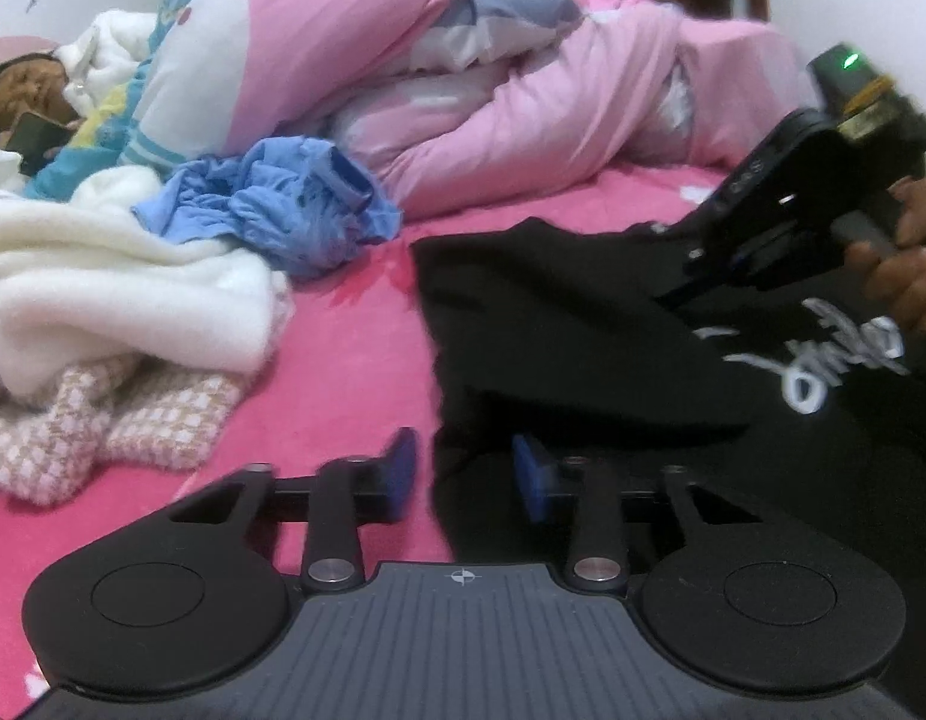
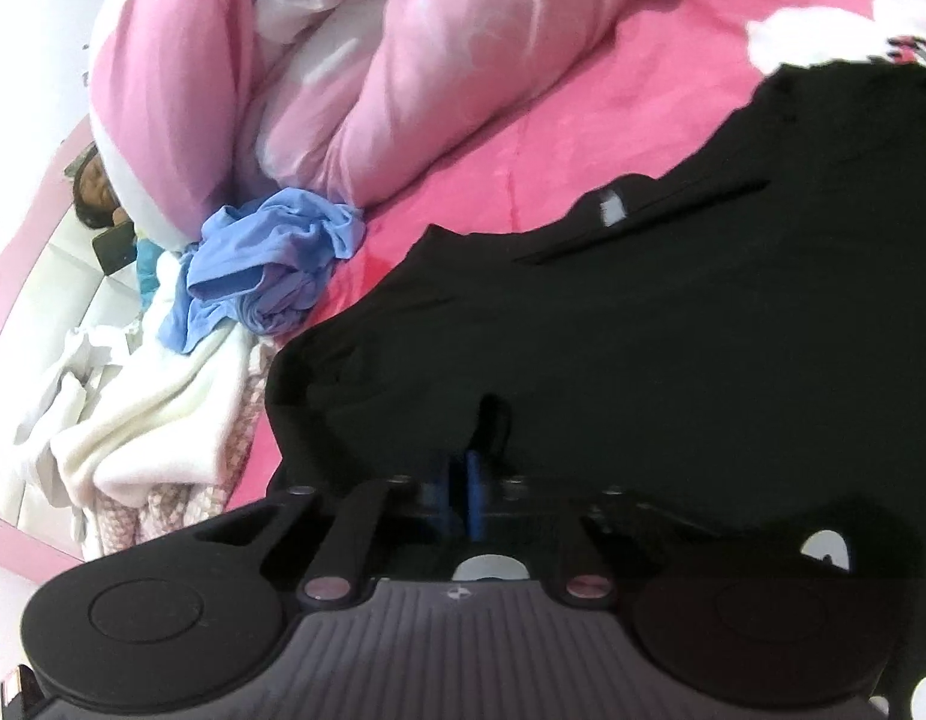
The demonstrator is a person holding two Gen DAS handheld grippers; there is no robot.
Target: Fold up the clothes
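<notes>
We see the left gripper (image 1: 463, 477) jaws released, straddling the black T-shirt (image 1: 583, 330) edge at 6 o'clock; right gripper (image 2: 460, 501) jaws clenched on its fabric.

A bed (image 1: 343, 360) with a pink sheet carried everything. On it lay a black shirt (image 1: 583, 330), a crumpled blue garment (image 1: 271, 204), a white blanket (image 1: 103, 288) over a checked cloth (image 1: 133, 426), and a heaped pink quilt (image 1: 463, 90).
</notes>
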